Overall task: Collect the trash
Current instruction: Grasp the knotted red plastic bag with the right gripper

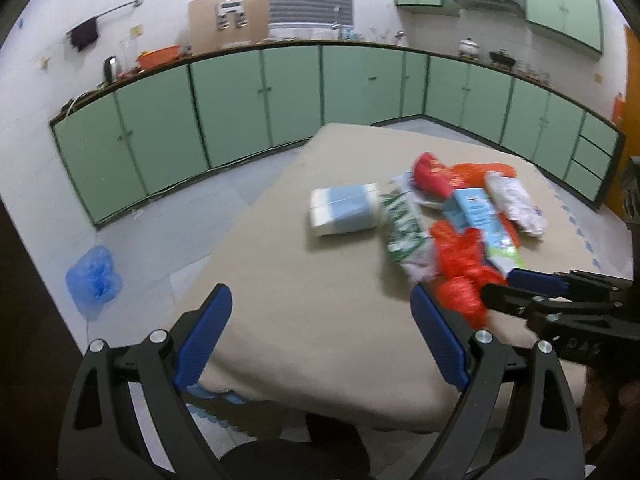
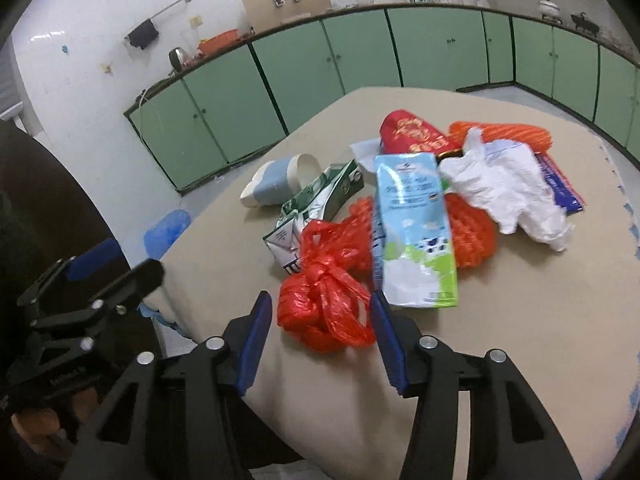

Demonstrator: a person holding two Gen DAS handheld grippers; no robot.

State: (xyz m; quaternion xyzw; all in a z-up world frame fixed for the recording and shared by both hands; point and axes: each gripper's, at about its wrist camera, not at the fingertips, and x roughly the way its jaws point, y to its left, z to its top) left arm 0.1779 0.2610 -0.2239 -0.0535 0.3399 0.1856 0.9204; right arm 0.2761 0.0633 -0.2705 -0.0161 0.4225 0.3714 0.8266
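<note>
A heap of trash lies on the beige-covered table (image 2: 520,340). Nearest me is a knotted red plastic bag (image 2: 324,300), and my right gripper (image 2: 320,304) stands open around it, pads beside it but not pressing. Behind the bag lie a blue and green milk carton (image 2: 412,236), a green-white carton (image 2: 316,200), a blue-white tissue pack (image 2: 272,180), a crumpled white bag (image 2: 508,188), a red packet (image 2: 412,132) and orange netting (image 2: 504,130). My left gripper (image 1: 320,300) hangs open over bare cloth at the near edge, left of the red bag (image 1: 460,276), nothing between its fingers.
A blue plastic bag (image 1: 94,280) lies on the grey floor left of the table. Green cabinets (image 1: 256,96) run along the far walls under a cluttered counter. The right gripper's fingers (image 1: 536,284) reach in from the right in the left wrist view.
</note>
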